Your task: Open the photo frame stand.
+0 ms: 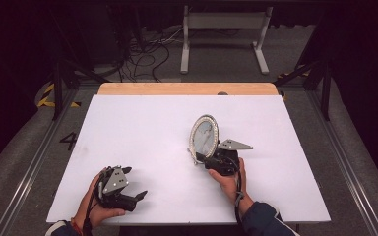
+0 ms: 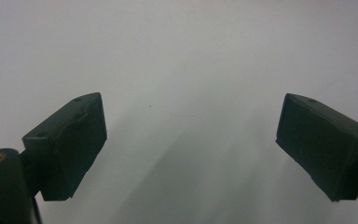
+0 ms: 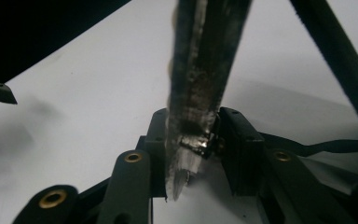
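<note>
An oval frame (image 1: 203, 136) with a beaded silver rim stands upright near the middle of the white table (image 1: 138, 132), tilted slightly. My right gripper (image 1: 200, 158) is shut on its lower edge. In the right gripper view the frame's silver rim (image 3: 200, 70) rises edge-on between the two black jaws, which press on it from both sides. My left gripper (image 1: 141, 195) rests low at the front left of the table, jaws wide apart with nothing between them. In the left gripper view its two black pads (image 2: 67, 144) frame bare white tabletop.
A wooden strip (image 1: 187, 88) runs along the table's far edge. Beyond it lie loose cables (image 1: 142, 54) on the floor and a white metal stand (image 1: 224, 34). A thin black strut (image 3: 335, 60) crosses the right gripper view.
</note>
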